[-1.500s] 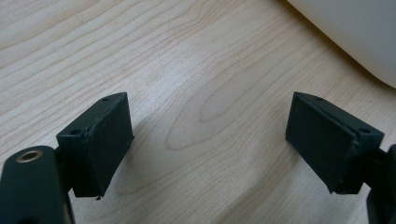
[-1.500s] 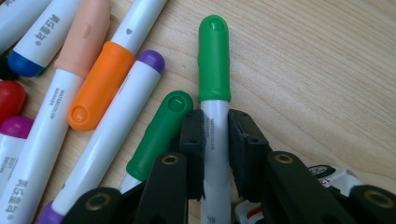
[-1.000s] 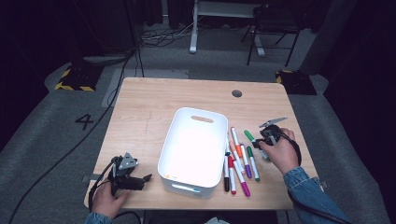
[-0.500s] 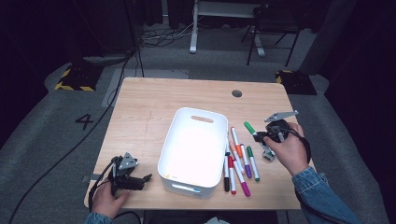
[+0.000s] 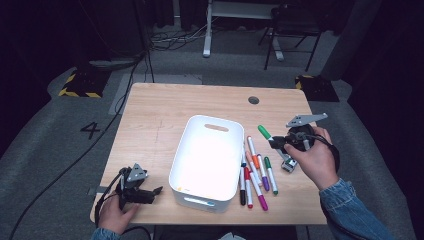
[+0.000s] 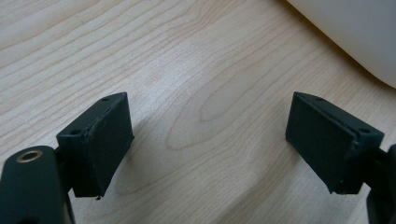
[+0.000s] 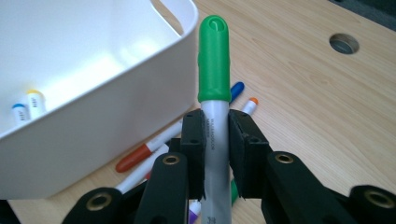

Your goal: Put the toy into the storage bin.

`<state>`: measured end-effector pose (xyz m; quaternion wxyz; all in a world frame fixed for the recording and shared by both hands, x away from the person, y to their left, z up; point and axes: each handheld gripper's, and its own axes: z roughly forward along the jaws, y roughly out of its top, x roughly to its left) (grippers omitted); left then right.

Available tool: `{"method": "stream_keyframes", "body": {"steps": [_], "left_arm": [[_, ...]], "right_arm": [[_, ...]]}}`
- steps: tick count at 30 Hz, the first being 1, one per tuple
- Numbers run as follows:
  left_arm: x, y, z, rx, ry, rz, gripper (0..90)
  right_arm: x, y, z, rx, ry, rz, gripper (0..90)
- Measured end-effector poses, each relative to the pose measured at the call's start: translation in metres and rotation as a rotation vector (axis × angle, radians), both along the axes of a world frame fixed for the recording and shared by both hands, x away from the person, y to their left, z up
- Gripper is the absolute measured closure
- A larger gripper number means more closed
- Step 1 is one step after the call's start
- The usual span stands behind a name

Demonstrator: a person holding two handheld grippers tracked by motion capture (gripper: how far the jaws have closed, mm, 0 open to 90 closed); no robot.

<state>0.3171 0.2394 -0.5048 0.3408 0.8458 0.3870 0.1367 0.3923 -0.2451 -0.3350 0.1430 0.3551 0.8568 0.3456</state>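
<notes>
My right gripper [image 5: 278, 142] [image 7: 215, 135] is shut on a green-capped marker [image 5: 265, 133] [image 7: 214, 65], held above the table to the right of the white bin [image 5: 207, 160] [image 7: 116, 93]. The cap points toward the bin. Several markers [image 5: 256, 172] lie in a row on the wood beside the bin's right wall. Two markers [image 7: 28, 105] lie inside the bin. My left gripper [image 5: 156, 191] [image 6: 208, 144] rests open near the table's front left corner, nothing between its jaws, with the bin's wall [image 6: 350, 37] just beyond.
A round cable hole [image 5: 253, 100] [image 7: 344, 43] sits in the wooden table [image 5: 160, 120] at the back right. A small grey object [image 5: 286, 165] lies by my right hand. Chairs and cables stand on the floor behind the table.
My right gripper has lifted the green marker off the table and carried it up and back, away from the row of markers. The left gripper has stayed put.
</notes>
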Motion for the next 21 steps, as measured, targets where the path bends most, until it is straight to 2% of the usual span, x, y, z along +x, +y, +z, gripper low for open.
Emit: {"method": "stream_keyframes", "body": {"steps": [5,10,14,15,21], "left_arm": [[0.0,0.0,0.0,-0.003,0.004,-0.001,15.0],[0.0,0.0,0.0,-0.001,0.0,-0.002,15.0],[-0.002,0.0,0.0,-0.003,0.002,-0.009,15.0],[-0.002,0.001,0.0,0.009,-0.008,-0.015,15.0],[-0.002,0.001,0.0,0.008,-0.006,-0.015,15.0]], "right_arm": [[-0.004,0.015,0.01,0.006,-0.015,0.061,76.9],[-0.007,0.038,0.02,0.005,-0.027,0.136,77.0],[-0.008,0.057,0.026,0.026,-0.038,0.192,77.0],[-0.007,0.061,0.026,0.029,-0.042,0.205,77.0],[-0.009,0.085,0.03,0.044,-0.035,0.248,77.0]]}}
